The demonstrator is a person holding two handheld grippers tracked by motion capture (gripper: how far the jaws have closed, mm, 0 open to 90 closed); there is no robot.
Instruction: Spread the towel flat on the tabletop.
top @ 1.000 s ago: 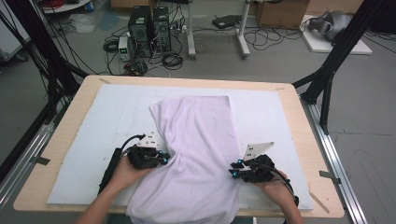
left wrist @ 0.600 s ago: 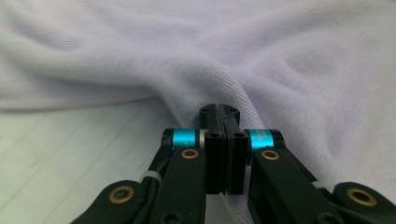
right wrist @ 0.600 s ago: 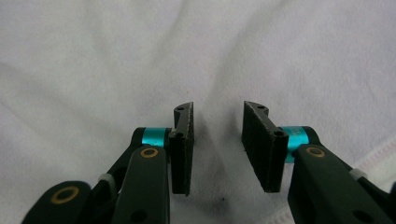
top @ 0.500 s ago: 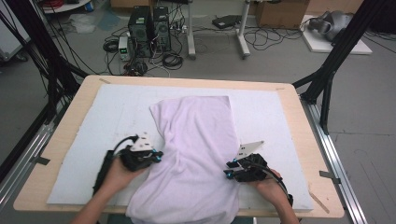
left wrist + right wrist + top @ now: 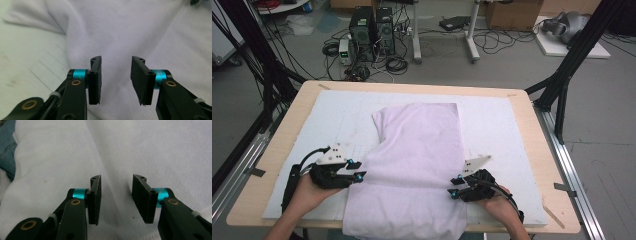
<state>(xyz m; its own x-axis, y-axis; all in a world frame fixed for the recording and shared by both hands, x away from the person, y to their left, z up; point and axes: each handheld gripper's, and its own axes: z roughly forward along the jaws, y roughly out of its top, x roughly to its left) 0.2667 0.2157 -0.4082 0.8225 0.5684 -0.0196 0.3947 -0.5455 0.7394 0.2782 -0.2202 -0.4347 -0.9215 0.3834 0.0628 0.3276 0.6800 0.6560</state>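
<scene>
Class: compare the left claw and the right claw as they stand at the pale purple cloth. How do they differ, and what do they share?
The left claw sits at the cloth's left edge, over the white mat; the right claw sits at its right edge, nearer the person. The left plate tilts flatter; the right stands up. Both have just been opening, with nothing gripped.

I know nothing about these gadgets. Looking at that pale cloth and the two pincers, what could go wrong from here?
1. The cloth hangs over the near edge of the table, so a careless tug might drag it off.
2. Both the left gripper and the right gripper have just been opening, with cloth under the gap but unpinched; closing there might catch several layers or miss the edge.
3. Uneven pulls could skew the fold.
</scene>
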